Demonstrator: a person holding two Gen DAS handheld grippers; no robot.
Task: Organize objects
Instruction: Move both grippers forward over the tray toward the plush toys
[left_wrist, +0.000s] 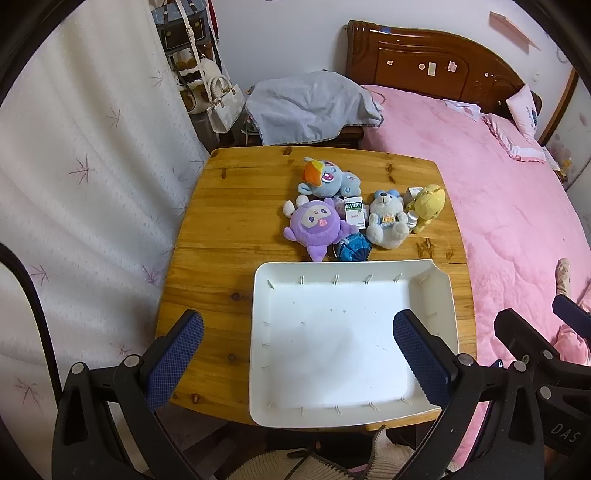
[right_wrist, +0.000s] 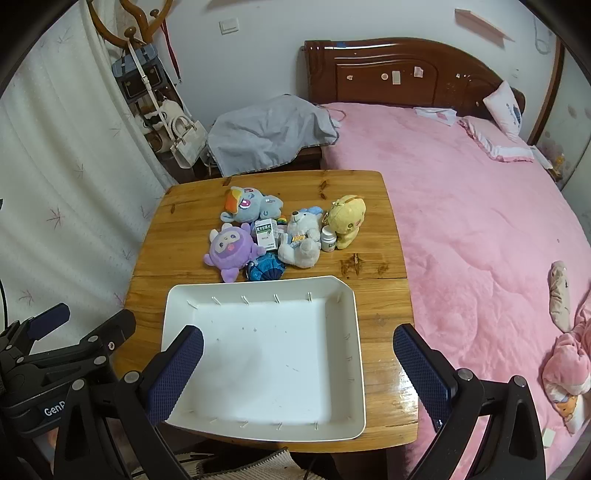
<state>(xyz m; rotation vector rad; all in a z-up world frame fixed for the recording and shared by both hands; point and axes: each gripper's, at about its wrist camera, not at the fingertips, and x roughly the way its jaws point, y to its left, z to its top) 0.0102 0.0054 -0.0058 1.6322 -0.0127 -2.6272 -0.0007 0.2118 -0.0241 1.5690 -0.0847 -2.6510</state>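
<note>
An empty white tray (left_wrist: 434, 291) (right_wrist: 354, 317) lies on the near half of a wooden table (left_wrist: 221, 229) (right_wrist: 384, 306). Behind it lie a purple plush (left_wrist: 316, 225) (right_wrist: 231, 251), a blue pony plush (left_wrist: 328, 179) (right_wrist: 251, 205), a white bear (left_wrist: 386, 219) (right_wrist: 303, 240), a yellow plush (left_wrist: 428, 206) (right_wrist: 347, 219), a green-white medicine box (left_wrist: 354, 210) (right_wrist: 266, 233), a white pill bottle (right_wrist: 328, 239) and a blue pouch (left_wrist: 352, 249) (right_wrist: 266, 269). My left gripper (left_wrist: 297, 360) and right gripper (right_wrist: 297, 365) are both open and empty, held above the tray's near part.
A bed with a pink blanket (left_wrist: 517, 206) (right_wrist: 480, 221) runs along the table's right side. A white curtain (left_wrist: 74, 184) hangs on the left. A grey cloth (left_wrist: 314, 107) covers a nightstand behind the table. Bags (right_wrist: 184, 140) hang at the back left.
</note>
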